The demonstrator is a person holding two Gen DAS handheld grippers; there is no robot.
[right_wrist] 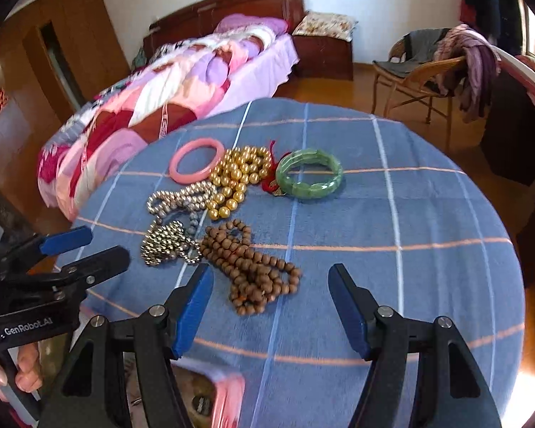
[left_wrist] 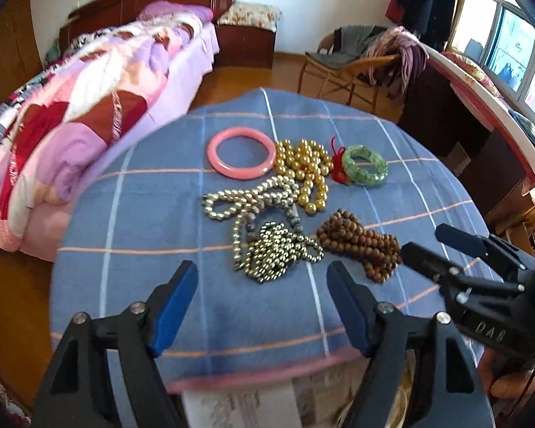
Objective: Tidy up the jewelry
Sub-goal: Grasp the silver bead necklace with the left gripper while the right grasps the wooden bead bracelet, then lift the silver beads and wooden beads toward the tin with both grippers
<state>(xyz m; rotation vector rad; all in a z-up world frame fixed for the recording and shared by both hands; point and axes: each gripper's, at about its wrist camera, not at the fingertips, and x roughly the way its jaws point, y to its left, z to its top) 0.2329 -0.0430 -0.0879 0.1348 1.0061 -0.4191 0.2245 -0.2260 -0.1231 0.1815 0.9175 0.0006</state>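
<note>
Jewelry lies in a loose cluster on a blue checked cloth (left_wrist: 160, 214) (right_wrist: 428, 232). A pink bangle (left_wrist: 241, 157) (right_wrist: 197, 164) sits at the back left, a gold bead string (left_wrist: 305, 174) (right_wrist: 237, 182) beside it, then a green bangle (left_wrist: 364, 164) (right_wrist: 309, 173) with a red cord (left_wrist: 338, 164). Nearer lie silver bead chains (left_wrist: 267, 235) (right_wrist: 174, 221) and a brown wooden bead string (left_wrist: 360, 246) (right_wrist: 253, 267). My left gripper (left_wrist: 262, 281) (right_wrist: 100, 246) hangs open just short of the silver chains. My right gripper (right_wrist: 271, 285) (left_wrist: 428, 244) is open over the brown beads. Neither holds anything.
The cloth's pink-trimmed front edge (left_wrist: 253, 374) is just under both grippers. A bed with a pink and purple quilt (left_wrist: 71, 135) stands to the left. A wicker chair with draped clothes (left_wrist: 360, 67) and a window ledge (left_wrist: 481, 96) are behind and to the right.
</note>
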